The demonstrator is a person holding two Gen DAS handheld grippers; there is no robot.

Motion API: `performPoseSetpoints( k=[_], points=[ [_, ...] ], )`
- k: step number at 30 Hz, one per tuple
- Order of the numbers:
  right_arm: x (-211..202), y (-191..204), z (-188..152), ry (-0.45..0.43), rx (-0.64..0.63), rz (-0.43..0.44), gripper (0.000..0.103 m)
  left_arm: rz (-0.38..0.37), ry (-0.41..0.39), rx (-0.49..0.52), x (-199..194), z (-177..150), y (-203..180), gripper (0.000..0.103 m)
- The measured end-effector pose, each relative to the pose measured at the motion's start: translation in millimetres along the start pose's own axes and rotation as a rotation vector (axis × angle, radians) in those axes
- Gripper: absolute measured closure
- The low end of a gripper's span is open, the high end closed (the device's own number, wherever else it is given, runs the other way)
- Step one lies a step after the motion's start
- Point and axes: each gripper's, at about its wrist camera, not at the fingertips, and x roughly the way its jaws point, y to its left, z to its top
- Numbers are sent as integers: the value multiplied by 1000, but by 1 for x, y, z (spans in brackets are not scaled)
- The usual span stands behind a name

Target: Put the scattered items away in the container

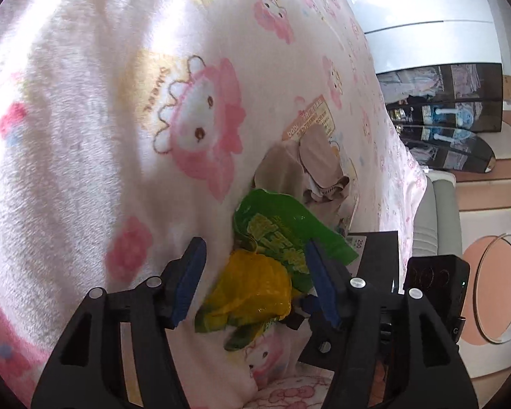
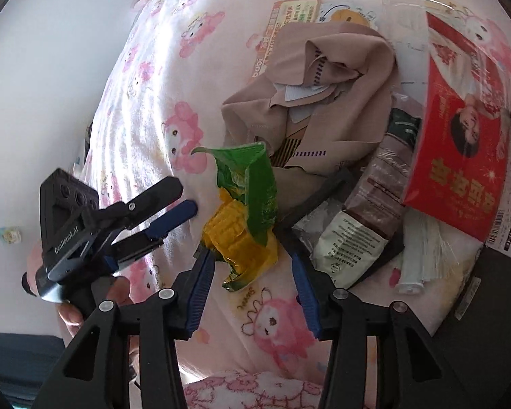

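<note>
A crumpled green and yellow snack bag [image 1: 269, 266] [image 2: 245, 211] lies on a pink cartoon blanket [image 1: 85, 136]. My left gripper [image 1: 255, 255] is open with the bag between its blue pads. My right gripper [image 2: 252, 255] is open just in front of the bag's near end. The left gripper also shows in the right wrist view [image 2: 184, 197], open, left of the bag. A beige cloth [image 2: 316, 102] [image 1: 303, 170] lies beyond the bag. A brown packet [image 2: 374, 197], a red packet [image 2: 460, 156] and white face masks [image 2: 422, 252] lie at the right.
A printed snack packet [image 2: 296, 10] lies under the far side of the cloth. A clear plastic edge [image 2: 419, 0] shows at the far right. A dark box [image 1: 381, 255] sits right of the bag. Beyond the bed edge are a grey sofa [image 1: 439, 225] and a dark cabinet [image 1: 460, 102].
</note>
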Motion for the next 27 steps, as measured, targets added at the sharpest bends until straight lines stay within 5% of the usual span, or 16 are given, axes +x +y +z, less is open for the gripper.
performPoseSetpoints(
  k=[8, 11, 15, 27],
  points=[
    [30, -4, 13, 94, -15, 46, 59, 72, 91, 87, 40, -9, -4, 39],
    [29, -4, 12, 93, -28, 35, 59, 49, 97, 108, 34, -12, -10, 40],
    [20, -7, 9, 61, -16, 33, 57, -18, 74, 111, 15, -18, -20, 56],
    [-1, -11, -8, 46, -18, 50, 59, -32, 16, 94, -19, -50, -31, 65]
  ],
)
